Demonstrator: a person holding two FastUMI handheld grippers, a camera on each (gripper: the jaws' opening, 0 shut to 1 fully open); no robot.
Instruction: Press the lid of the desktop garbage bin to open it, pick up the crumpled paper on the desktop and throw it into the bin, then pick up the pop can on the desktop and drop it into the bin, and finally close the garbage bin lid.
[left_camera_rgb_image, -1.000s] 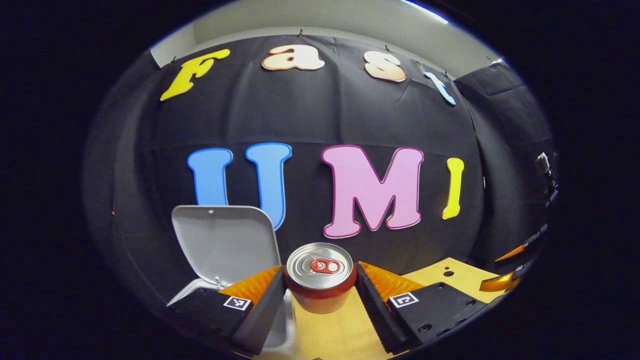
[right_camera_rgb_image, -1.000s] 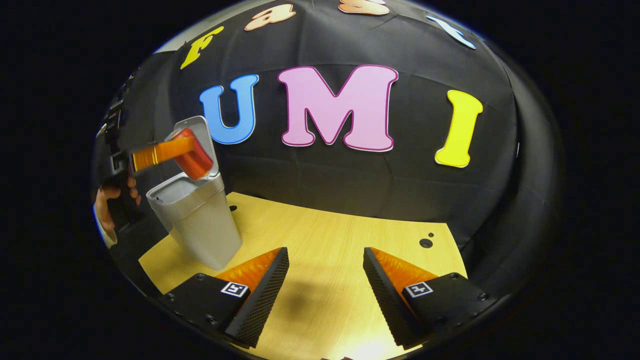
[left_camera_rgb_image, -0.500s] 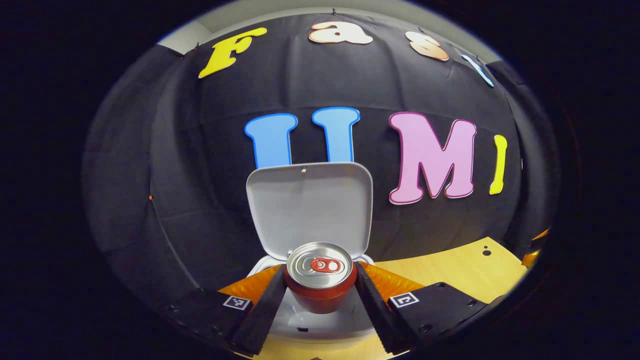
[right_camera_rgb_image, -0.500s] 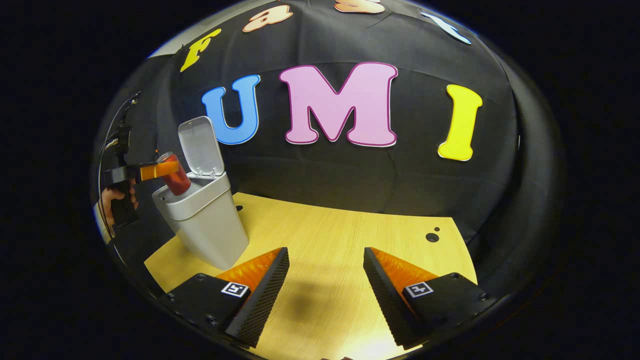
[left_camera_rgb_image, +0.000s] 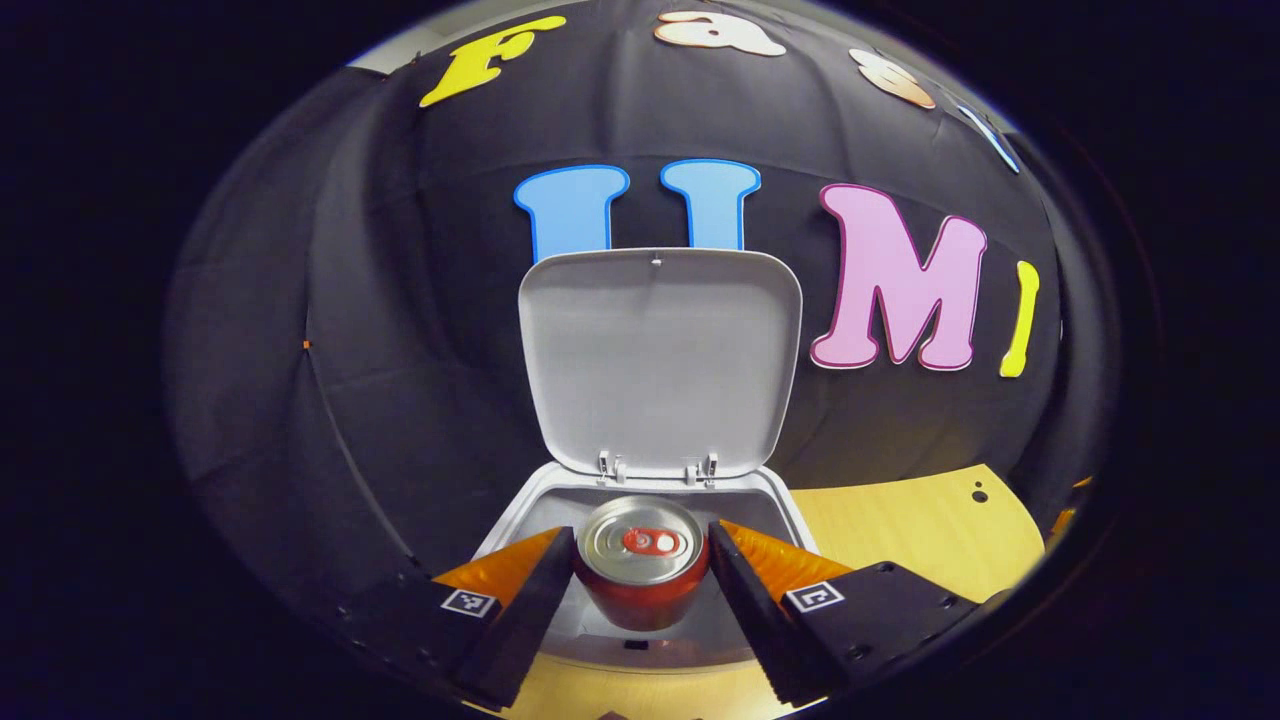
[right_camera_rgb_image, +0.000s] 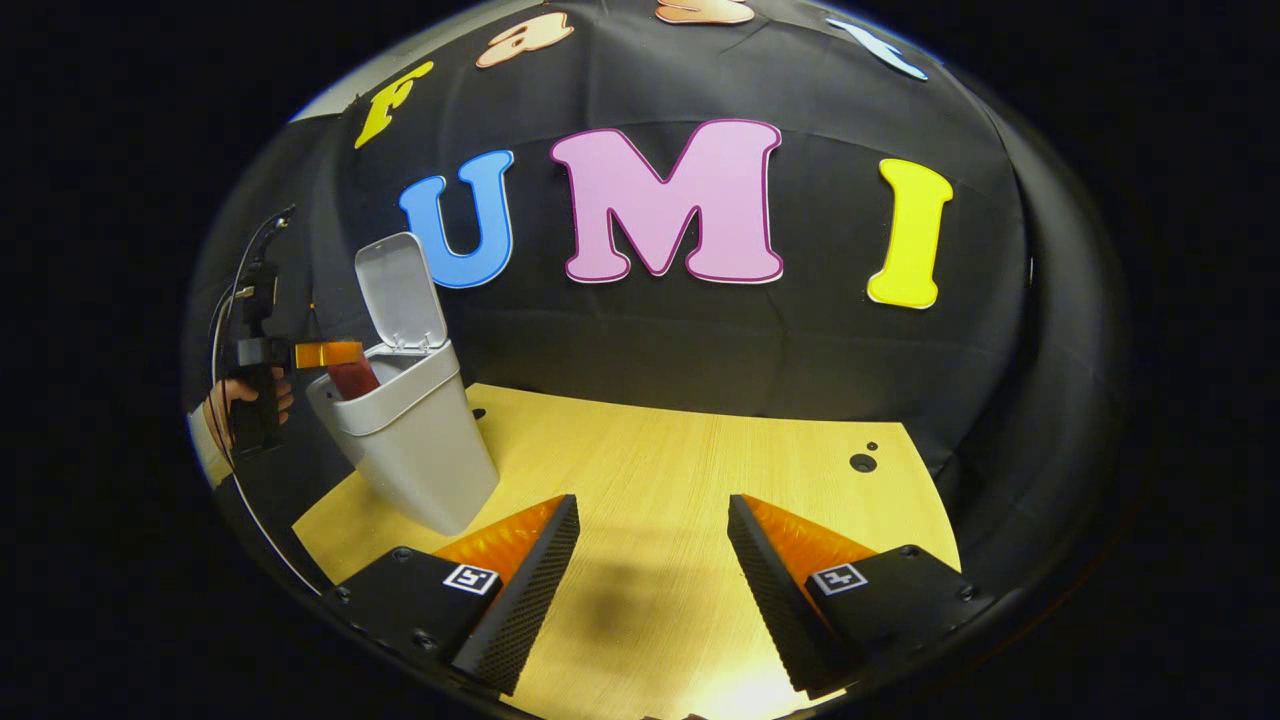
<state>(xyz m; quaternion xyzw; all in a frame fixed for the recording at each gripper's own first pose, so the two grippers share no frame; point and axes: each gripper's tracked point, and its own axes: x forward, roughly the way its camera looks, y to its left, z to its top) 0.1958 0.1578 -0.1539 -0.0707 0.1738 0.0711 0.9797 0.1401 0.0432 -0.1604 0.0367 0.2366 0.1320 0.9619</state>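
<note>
At the bottom centre of the left gripper view, left gripper (left_camera_rgb_image: 640, 575) clamped on the pop can (left_camera_rgb_image: 640, 560), one finger pressing each side, now carried over from beside the bin (left_camera_rgb_image: 640, 480) to directly above its open mouth and lowered toward it, with the lid (left_camera_rgb_image: 660, 360) upright behind. Likely just a release left before closing the lid. At the lower centre of the right gripper view, right gripper (right_camera_rgb_image: 650, 580) idle with fingers apart over the desk (right_camera_rgb_image: 680, 470), bin well off at left.

sharp, evenly lit frames; strong fisheye bending at edges.
</note>
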